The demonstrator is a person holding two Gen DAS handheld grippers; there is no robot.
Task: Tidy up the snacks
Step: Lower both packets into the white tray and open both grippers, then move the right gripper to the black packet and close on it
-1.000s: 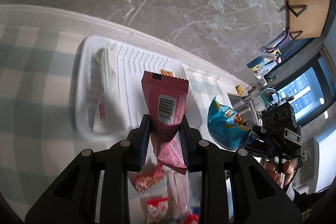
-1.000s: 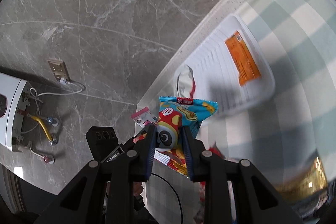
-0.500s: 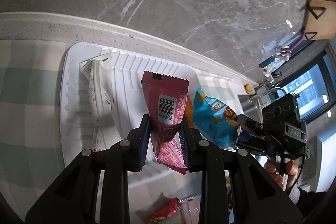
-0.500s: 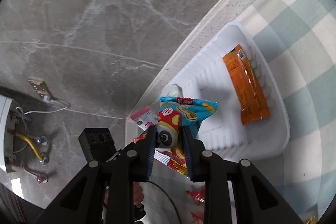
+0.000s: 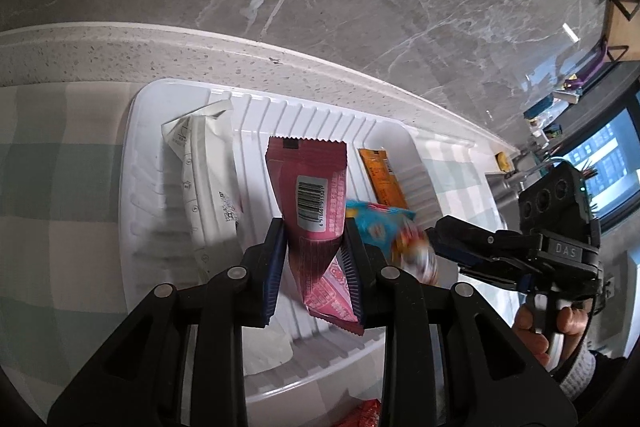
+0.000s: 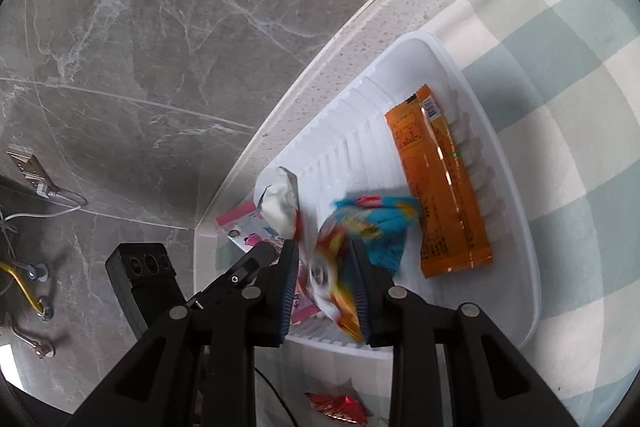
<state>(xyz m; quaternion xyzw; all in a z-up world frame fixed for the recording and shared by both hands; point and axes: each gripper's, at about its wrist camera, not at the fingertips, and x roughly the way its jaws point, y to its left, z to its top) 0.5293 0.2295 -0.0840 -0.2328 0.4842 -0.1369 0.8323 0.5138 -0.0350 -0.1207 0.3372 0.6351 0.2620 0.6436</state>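
A: Pink packet pinched in left gripper, over white tray. Blue packet blurred between just-widening right gripper jaws.
B: Drop lower, release between white packet and orange packet.

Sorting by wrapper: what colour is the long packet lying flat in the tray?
Orange, clearest in the right wrist view.

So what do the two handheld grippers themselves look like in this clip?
Both are matte black plastic with silver pivot screws and ribbed dark-blue pads on the fingers. The right gripper, seen from the left wrist view, carries a black three-lens camera block marked "DAS" with a white handle; the hand wears a light knitted cuff.
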